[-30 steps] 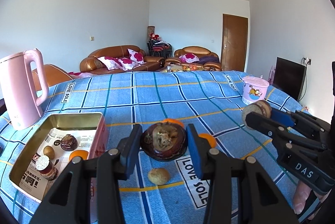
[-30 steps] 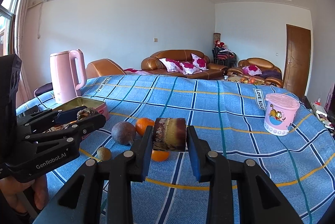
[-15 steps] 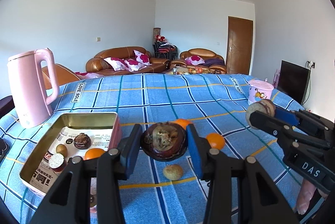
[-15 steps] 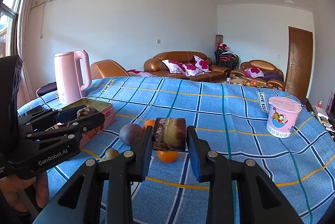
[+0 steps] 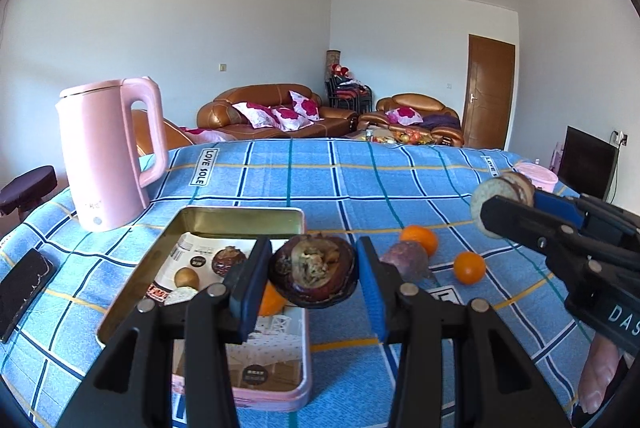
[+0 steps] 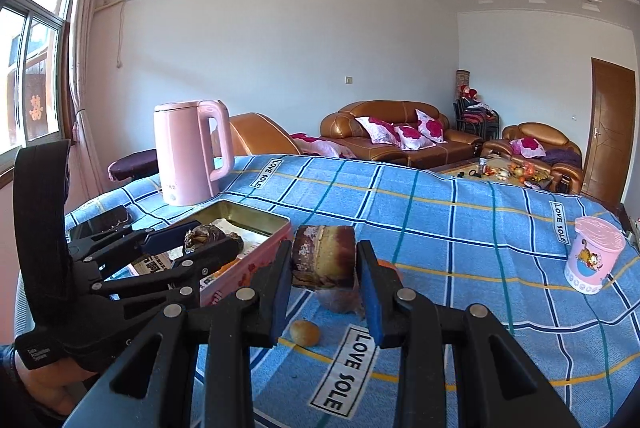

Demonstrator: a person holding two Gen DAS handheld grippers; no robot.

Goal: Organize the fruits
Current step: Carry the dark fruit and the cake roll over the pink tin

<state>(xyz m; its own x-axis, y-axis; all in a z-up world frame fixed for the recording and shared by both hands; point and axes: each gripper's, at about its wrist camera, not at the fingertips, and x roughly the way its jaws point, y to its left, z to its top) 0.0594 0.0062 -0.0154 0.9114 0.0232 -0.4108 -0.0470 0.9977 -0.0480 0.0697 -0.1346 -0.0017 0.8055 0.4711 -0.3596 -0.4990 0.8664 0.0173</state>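
My left gripper (image 5: pixel 313 257) is shut on a dark purple half fruit (image 5: pixel 313 270) with a brown core, held just above the right rim of the open tin (image 5: pixel 240 214). Inside the tin lie a small brown fruit (image 5: pixel 187 278), a dark fruit (image 5: pixel 229 258) and an orange (image 5: pixel 272 302), partly hidden by my fingers. My right gripper (image 6: pixel 324 260) is shut on a cut brown-and-yellow fruit piece (image 6: pixel 324 262), to the right of the tin (image 6: pixel 256 252). On the cloth lie a purple fruit (image 5: pixel 404 260), two oranges (image 5: pixel 419 239) and a small brown fruit (image 6: pixel 305 333).
A pink kettle (image 5: pixel 108 156) stands behind the tin at the left. A dark phone (image 5: pixel 24 284) lies at the table's left edge. A pink cup (image 6: pixel 592 260) stands far right. A hand (image 6: pixel 44 384) holds the left gripper.
Both grippers have moved left toward the tin, each still holding its fruit. The tin now sits under the left gripper instead of off to its left.
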